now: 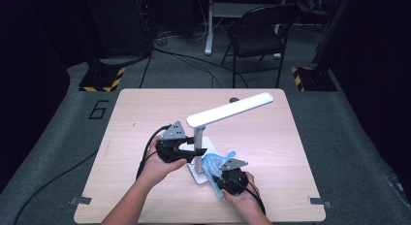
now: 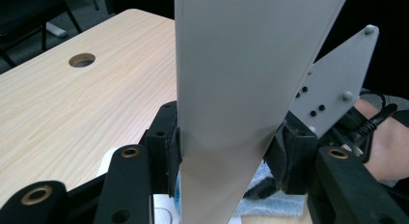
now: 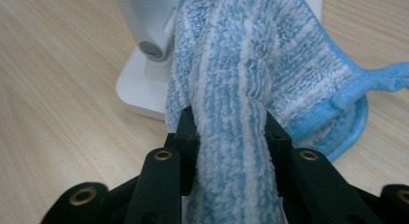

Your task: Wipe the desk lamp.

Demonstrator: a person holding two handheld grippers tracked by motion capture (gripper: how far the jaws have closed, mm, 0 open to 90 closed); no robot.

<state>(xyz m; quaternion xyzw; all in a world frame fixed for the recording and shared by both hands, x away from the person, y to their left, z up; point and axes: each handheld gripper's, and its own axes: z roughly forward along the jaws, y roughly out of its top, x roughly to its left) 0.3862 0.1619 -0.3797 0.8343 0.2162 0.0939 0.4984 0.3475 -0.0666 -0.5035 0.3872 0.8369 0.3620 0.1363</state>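
**Wiping the Desk Lamp: Cleaning Under Way**

Bracing the lamp (image 1: 213, 119), the left gripper (image 1: 195, 151) has its fingers clamped on the white upright post, near the worktop's (image 1: 145, 108) front edge. By judgement, wiping is under way; how much remains cannot be told. The right gripper (image 1: 219, 172) pinches a bunched blue striped cloth (image 3: 251, 64), fluffy, pressed against the lamp base (image 3: 140, 84).

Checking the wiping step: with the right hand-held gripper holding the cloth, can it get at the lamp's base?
Probably yes: the right hand-held gripper holds the cloth right against the base; the left hand-held gripper clamps the post higher up.
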